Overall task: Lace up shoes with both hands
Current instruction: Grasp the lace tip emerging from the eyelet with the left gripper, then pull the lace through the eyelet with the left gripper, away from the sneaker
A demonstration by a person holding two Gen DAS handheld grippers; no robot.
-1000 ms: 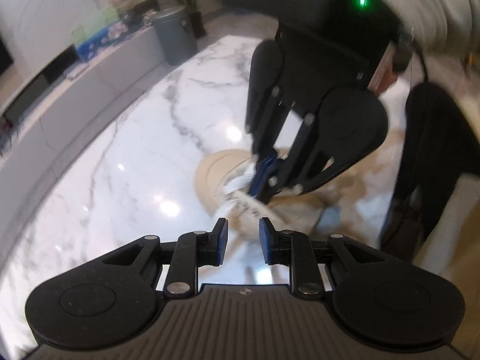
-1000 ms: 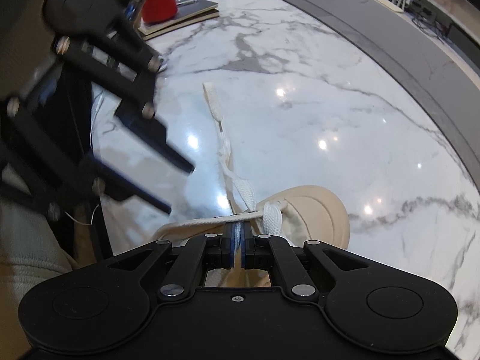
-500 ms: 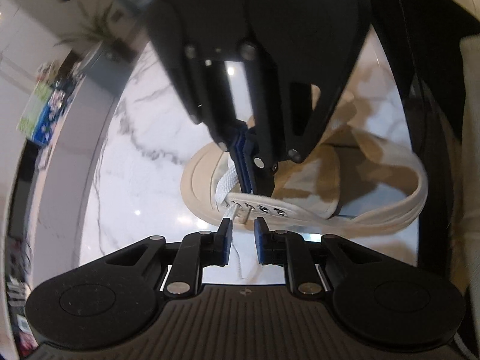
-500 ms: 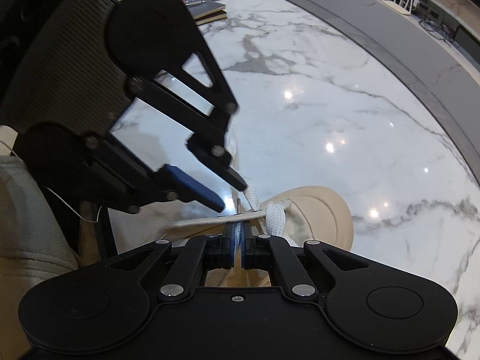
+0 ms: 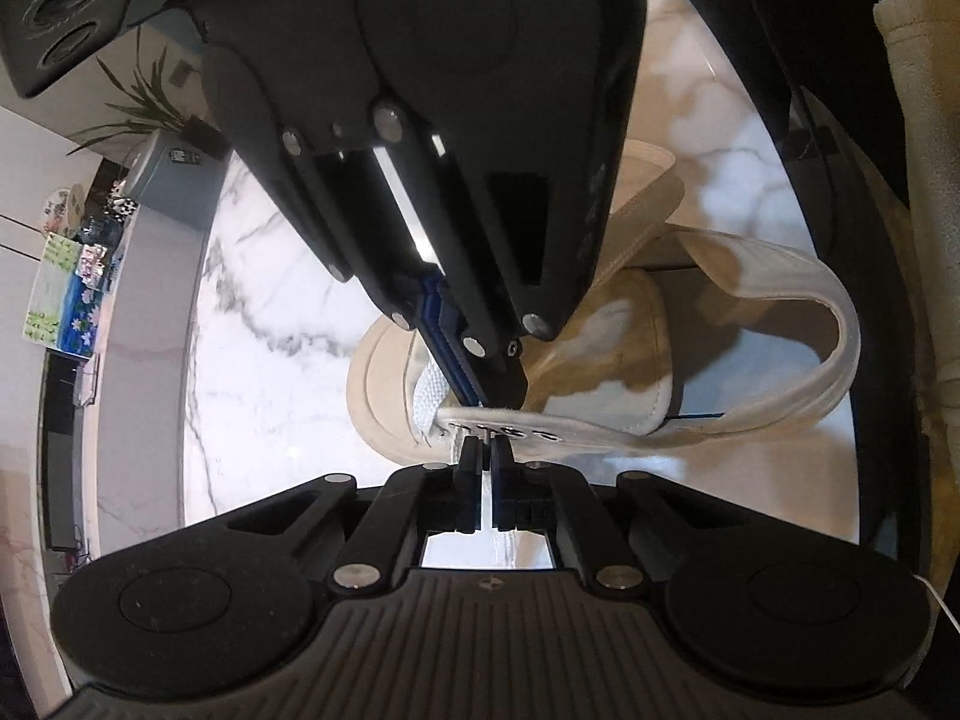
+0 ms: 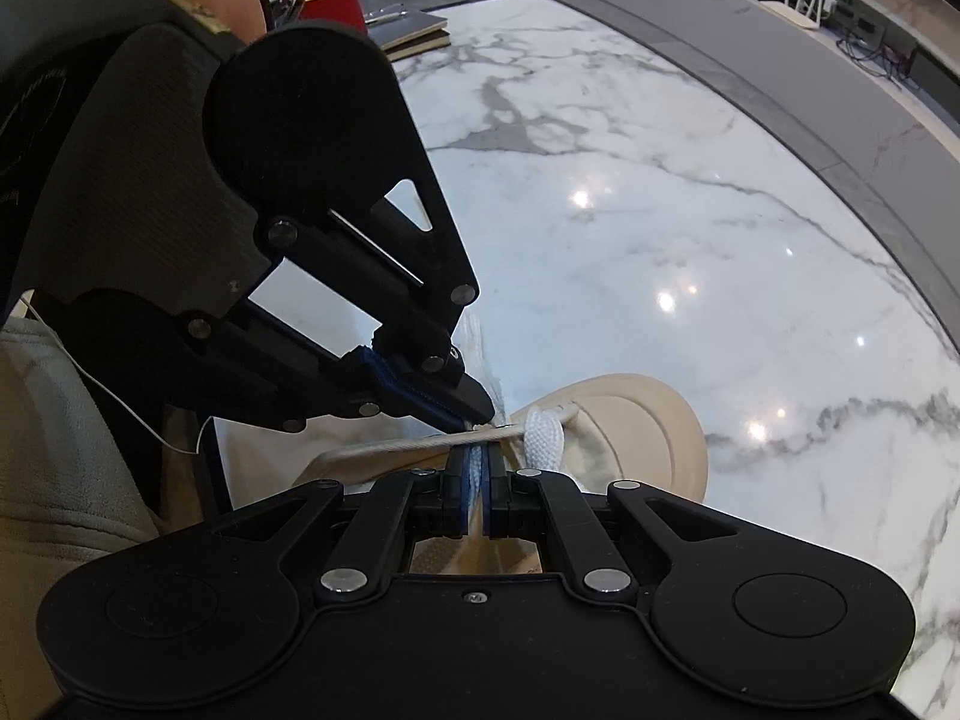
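A beige shoe [image 5: 606, 414] lies on the white marble table [image 5: 270, 384], toe towards the far left in the left wrist view. My left gripper [image 5: 486, 450] sits at the eyelet row [image 5: 516, 433], its jaws closing to a pinch on the thin white lace end [image 5: 486, 483]. My right gripper [image 5: 480, 387] comes down from above onto the tongue area. In the right wrist view the right gripper [image 6: 477, 463] is shut on the white lace [image 6: 543, 432] by the shoe's toe [image 6: 654, 426]. The left gripper [image 6: 477, 415] meets it from the left, just above.
A red cup [image 6: 330, 0] and stacked books [image 6: 414, 30] stand at the table's far end. A grey bin [image 5: 174, 186] and a plant stand beyond the table. The person's beige sleeve [image 6: 60, 450] is close at left. Bare marble [image 6: 660, 210] spreads right of the shoe.
My left gripper has dropped down to the shoe, rolled, and closed its jaws on the lace end at the eyelets. The right gripper has kept still, shut on the lace.
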